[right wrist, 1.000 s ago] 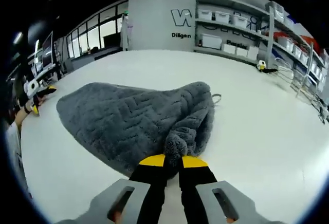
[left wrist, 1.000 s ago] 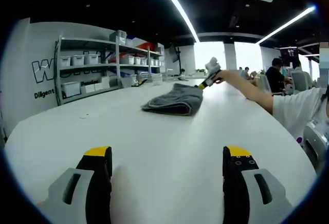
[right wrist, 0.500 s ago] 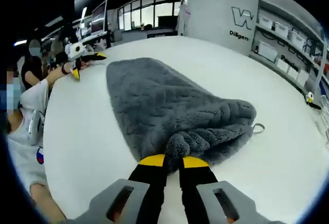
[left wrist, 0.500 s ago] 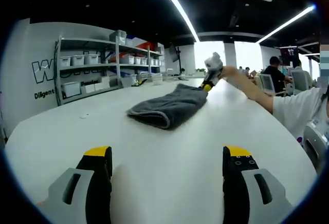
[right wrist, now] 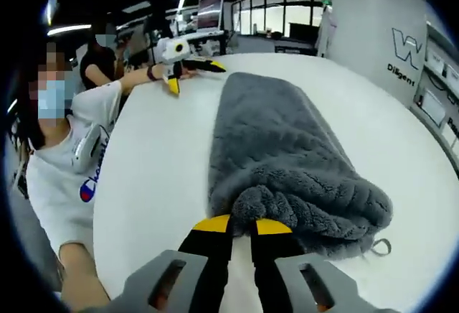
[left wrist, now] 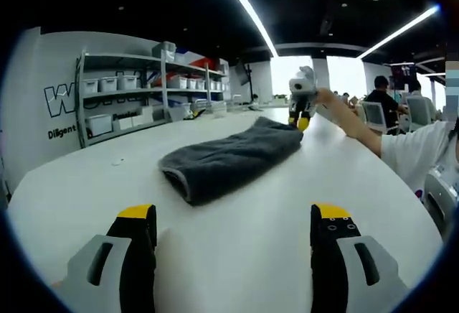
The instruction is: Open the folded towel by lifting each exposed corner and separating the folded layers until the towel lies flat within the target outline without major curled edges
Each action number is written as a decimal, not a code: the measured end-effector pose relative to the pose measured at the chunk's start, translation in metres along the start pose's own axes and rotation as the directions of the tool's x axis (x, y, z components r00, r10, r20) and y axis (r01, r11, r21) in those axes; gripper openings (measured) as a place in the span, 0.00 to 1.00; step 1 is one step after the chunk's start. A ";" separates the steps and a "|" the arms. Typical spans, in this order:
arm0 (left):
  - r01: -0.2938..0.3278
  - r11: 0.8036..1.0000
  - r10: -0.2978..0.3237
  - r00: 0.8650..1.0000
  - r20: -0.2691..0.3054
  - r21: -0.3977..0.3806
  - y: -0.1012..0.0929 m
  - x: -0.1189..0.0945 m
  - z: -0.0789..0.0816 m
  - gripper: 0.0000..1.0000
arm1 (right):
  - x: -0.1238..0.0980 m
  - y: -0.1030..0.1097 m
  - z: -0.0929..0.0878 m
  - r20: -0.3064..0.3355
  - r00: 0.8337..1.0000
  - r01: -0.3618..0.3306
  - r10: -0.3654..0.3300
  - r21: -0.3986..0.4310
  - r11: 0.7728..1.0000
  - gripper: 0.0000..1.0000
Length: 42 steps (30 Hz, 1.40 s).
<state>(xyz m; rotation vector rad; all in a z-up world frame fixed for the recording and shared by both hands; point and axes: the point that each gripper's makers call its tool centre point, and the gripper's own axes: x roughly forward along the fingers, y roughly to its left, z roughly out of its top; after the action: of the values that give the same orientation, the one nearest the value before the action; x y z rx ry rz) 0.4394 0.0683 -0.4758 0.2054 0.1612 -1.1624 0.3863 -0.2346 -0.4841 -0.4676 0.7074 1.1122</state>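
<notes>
We find the right gripper (right wrist: 242, 225) pinching the grey towel's (right wrist: 287, 148) corner, left gripper (left wrist: 233, 220) wide and idle; thick pile risks slipping free when lifted.

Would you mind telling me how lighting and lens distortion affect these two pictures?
Left gripper view: ceiling light strips and windows blow out white; the table edge bows from fisheye. Right gripper view: light is even, the towel pile looks sharp, its shut right hand-held gripper pinches a corner, and the shelving at the rim bends.
</notes>
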 end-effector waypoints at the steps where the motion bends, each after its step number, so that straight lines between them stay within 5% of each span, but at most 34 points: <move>1: 0.000 1.000 0.000 1.000 0.000 0.000 0.000 0.000 0.000 0.87 | 0.003 0.004 0.003 -0.007 1.000 -0.013 0.013 -0.020 1.000 0.07; 13: -0.004 1.000 0.004 1.000 -0.004 0.005 0.001 0.000 -0.001 0.87 | 0.041 0.061 0.044 -0.115 0.988 -0.132 0.105 -0.266 0.955 0.07; 30: -0.022 1.000 0.022 1.000 -0.007 0.000 0.008 0.000 -0.002 0.87 | 0.098 0.138 0.099 -0.066 0.954 -0.287 0.292 -0.476 0.831 0.07; 36: -0.026 1.000 0.026 1.000 -0.007 0.001 0.008 0.000 -0.002 0.88 | 0.125 0.177 0.113 -0.082 0.918 -0.361 0.387 -0.575 0.734 0.03; 42: -0.040 0.999 0.040 0.999 -0.009 -0.003 0.013 -0.001 -0.002 0.85 | 0.139 0.195 0.133 -0.039 0.889 -0.391 0.456 -0.583 0.712 0.01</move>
<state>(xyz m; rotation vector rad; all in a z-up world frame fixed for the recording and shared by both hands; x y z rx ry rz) 0.4505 0.0749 -0.4765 0.2103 0.1659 -1.1215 0.2796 0.0181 -0.4910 -0.7794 0.3657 1.8006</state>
